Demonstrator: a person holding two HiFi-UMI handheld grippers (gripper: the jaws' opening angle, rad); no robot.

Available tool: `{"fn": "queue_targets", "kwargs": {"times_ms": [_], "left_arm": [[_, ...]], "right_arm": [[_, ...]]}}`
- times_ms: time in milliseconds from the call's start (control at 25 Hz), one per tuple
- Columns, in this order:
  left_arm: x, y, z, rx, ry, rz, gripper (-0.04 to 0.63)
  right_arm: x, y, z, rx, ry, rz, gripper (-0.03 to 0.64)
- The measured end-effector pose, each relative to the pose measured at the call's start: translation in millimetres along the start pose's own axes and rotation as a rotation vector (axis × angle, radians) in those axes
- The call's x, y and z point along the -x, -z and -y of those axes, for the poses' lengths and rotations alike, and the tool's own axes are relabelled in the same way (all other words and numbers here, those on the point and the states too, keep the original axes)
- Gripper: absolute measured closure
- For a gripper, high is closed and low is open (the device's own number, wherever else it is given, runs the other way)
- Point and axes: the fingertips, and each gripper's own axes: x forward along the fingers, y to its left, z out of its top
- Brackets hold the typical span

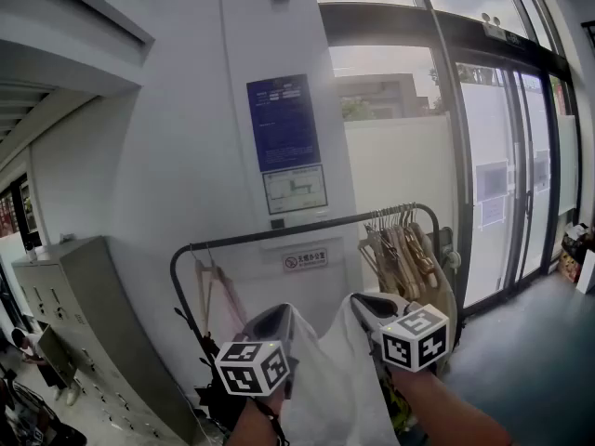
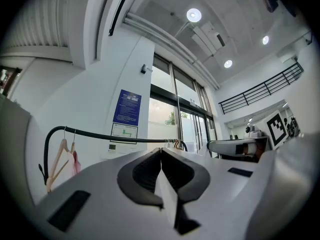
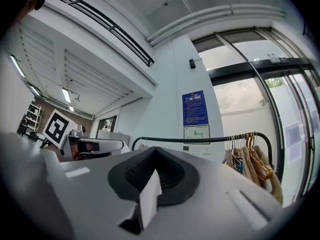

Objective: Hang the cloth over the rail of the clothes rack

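A white cloth (image 1: 330, 388) hangs between my two grippers at the bottom of the head view, below and in front of the black rail (image 1: 307, 227) of the clothes rack. The left gripper (image 1: 271, 327) is shut on the cloth's left edge. In the left gripper view a strip of cloth (image 2: 168, 200) shows pinched between the closed jaws (image 2: 161, 152), and the rail (image 2: 115, 136) runs beyond them. My right gripper (image 1: 376, 308) is shut on the other edge. The right gripper view has the cloth's fold (image 3: 149, 200) in its jaws (image 3: 155, 152) and the rail (image 3: 200, 140) ahead.
Several wooden hangers (image 1: 400, 249) crowd the rail's right end. A hanger with a pink garment (image 1: 219, 295) hangs near the left end. Behind the rack is a white wall with a blue notice (image 1: 284, 124). Glass doors (image 1: 516, 184) stand at right, a grey cabinet (image 1: 88, 333) at left.
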Motion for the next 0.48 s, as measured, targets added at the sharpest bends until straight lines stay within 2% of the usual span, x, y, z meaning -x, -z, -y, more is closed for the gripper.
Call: {"fn": "queue_targets", "kwargs": {"times_ms": [480], "left_arm": [[-8.2, -2.0, -11.2, -0.005, 0.004, 0.012, 0.584]], "right_arm": [[-11.9, 3.0, 5.1, 0.012, 0.012, -0.001, 0.614]]}}
